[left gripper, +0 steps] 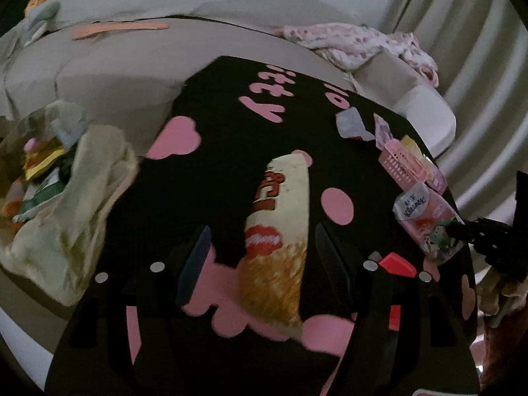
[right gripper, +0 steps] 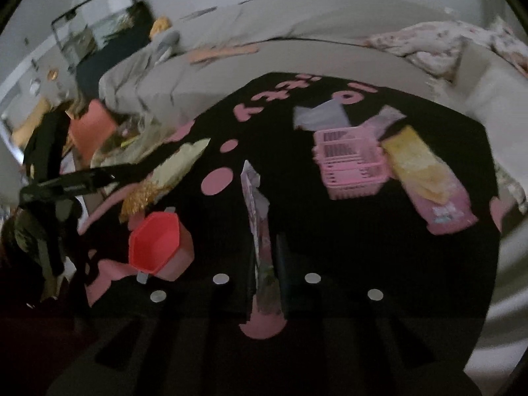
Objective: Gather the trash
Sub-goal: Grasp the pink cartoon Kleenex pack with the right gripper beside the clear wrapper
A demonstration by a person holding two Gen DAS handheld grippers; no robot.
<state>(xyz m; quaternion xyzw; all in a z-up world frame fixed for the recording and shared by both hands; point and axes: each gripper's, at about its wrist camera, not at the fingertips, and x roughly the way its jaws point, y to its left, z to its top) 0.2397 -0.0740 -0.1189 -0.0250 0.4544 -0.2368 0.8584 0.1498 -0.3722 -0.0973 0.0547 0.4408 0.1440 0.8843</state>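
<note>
A cream and orange snack wrapper (left gripper: 280, 231) lies on the black table with pink shapes (left gripper: 231, 105). My left gripper (left gripper: 260, 257) is open, its fingers on either side of the wrapper, just above it. My right gripper (right gripper: 265, 264) is shut on a pink Kleenex tissue pack (right gripper: 259, 227), seen edge-on; the pack also shows in the left wrist view (left gripper: 425, 217) held at the table's right edge. A translucent trash bag (left gripper: 62, 198) with several wrappers in it sits left of the table. The wrapper also shows in the right wrist view (right gripper: 165, 175).
A pink basket (right gripper: 349, 165), a pink and yellow packet (right gripper: 429, 181) and a pale torn wrapper (right gripper: 320, 115) lie on the table. A red hexagonal cup (right gripper: 158, 244) stands at the near left. A grey sofa (left gripper: 132, 66) curves behind, with floral cloth (left gripper: 356, 43).
</note>
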